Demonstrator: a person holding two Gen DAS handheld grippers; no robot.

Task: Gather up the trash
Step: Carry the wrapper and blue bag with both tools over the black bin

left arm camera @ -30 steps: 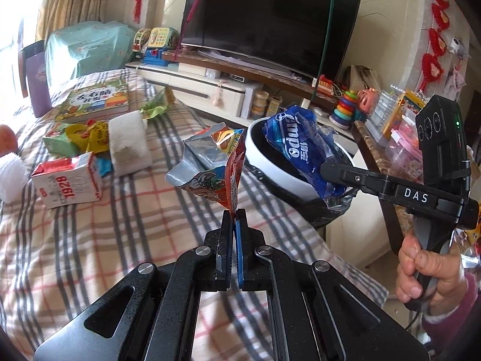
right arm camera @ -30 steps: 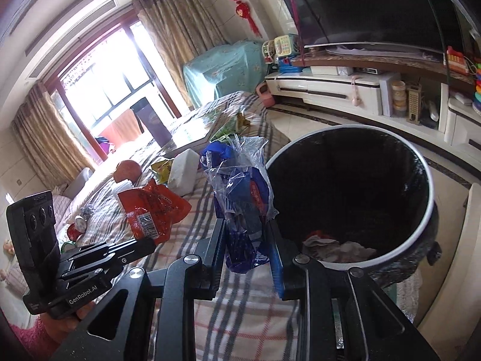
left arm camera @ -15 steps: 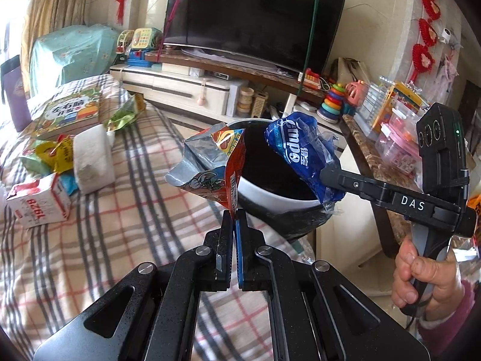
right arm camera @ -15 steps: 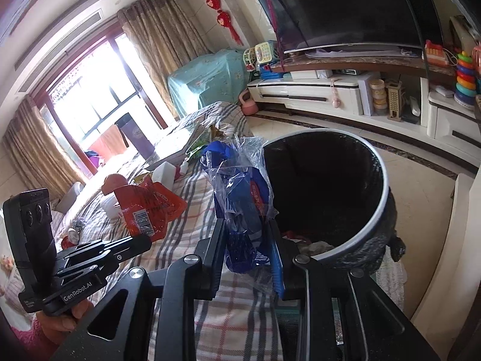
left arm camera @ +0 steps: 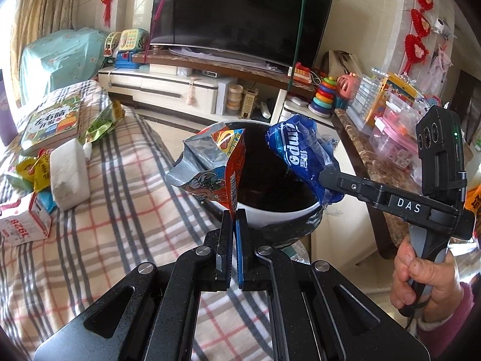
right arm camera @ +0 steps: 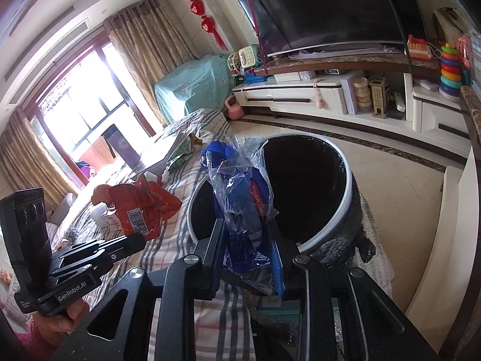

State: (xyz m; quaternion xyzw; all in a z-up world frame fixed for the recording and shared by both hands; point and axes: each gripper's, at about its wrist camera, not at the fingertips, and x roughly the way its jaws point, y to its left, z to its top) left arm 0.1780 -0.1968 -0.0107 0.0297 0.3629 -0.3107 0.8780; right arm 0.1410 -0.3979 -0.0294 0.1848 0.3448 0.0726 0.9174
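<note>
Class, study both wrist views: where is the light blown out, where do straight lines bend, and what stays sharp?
Right wrist view: the window is blown out, washing detail from the bed nearby; the TV stand bows from fisheye. Left wrist view: lighting is even, the TV edges curve, and the blue wrapper lettering and red snack bag read sharp.

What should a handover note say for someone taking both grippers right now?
Left gripper: shut on the red snack bag, held by its corner near the bin rim.
Right gripper: shut on the blue wrapper, over the bin's near edge.
Done: both pieces lifted and brought to the bin; neither dropped yet.
Left: release both into the bin, then collect what lies on the plaid cover: green wrapper, yellow wrapper, milk carton.
</note>
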